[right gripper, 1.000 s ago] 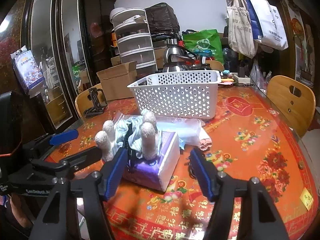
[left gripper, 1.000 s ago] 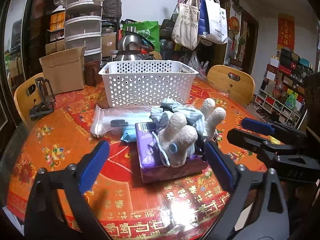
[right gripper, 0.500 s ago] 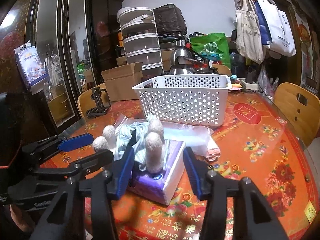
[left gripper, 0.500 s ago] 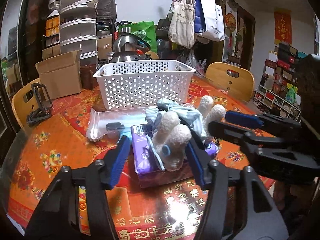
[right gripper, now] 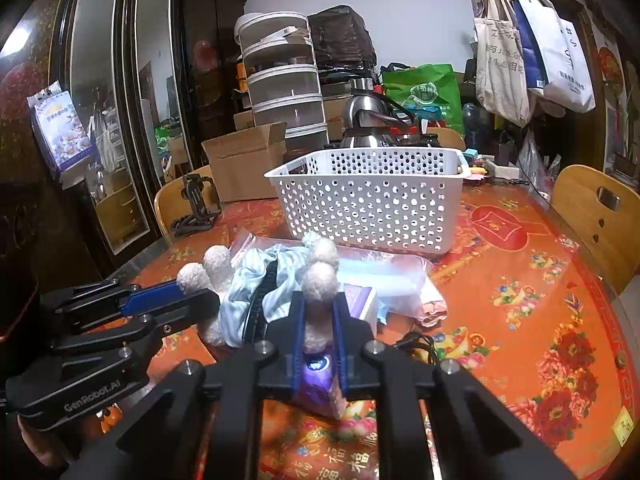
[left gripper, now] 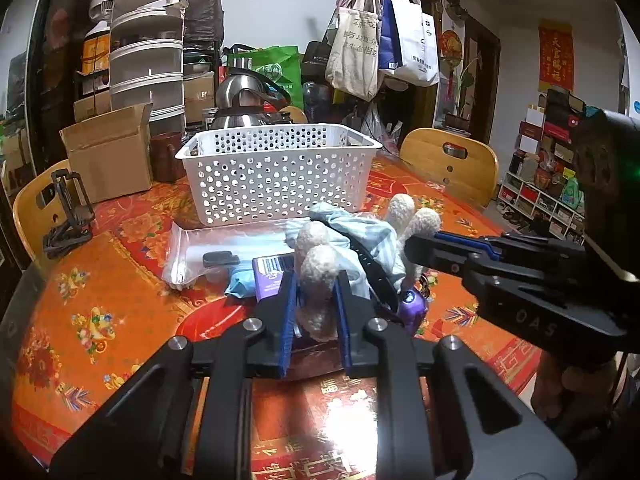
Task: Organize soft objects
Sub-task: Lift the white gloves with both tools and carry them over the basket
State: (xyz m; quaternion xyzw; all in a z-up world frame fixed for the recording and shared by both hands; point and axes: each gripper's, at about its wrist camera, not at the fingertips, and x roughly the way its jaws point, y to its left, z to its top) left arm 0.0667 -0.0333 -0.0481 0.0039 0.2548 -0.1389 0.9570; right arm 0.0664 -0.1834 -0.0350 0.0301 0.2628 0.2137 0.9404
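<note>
Locate the cream fuzzy soft bundle [left gripper: 310, 240] with four rounded upright lobes, wrapped in pale blue striped cloth [left gripper: 360, 232]. Find it resting on a purple rectangular tissue pack [left gripper: 272, 280], near the front of the orange patterned tabletop [left gripper: 100, 280].

Left gripper [left gripper: 315, 282]: closing, blue pads already pinching one near lobe from both sides.

Right gripper [right gripper: 318, 300]: closing likewise, pinching a lobe on the opposite side of the bundle.

Treat the grasp as two-handed, one gripper per end, neither hand nearer than the other. Read the lobes as standing roughly upright and the bundle's long axis as running across, from one gripper to the other.

Note the white perforated plastic basket [left gripper: 280, 184] straight ahead, beyond the bundle and a clear plastic bag [left gripper: 200, 244], not touching the bundle.

Expect a lift, then a forward carry over the near rim. Keep both ends level to avoid dragging the tissue pack.
</note>
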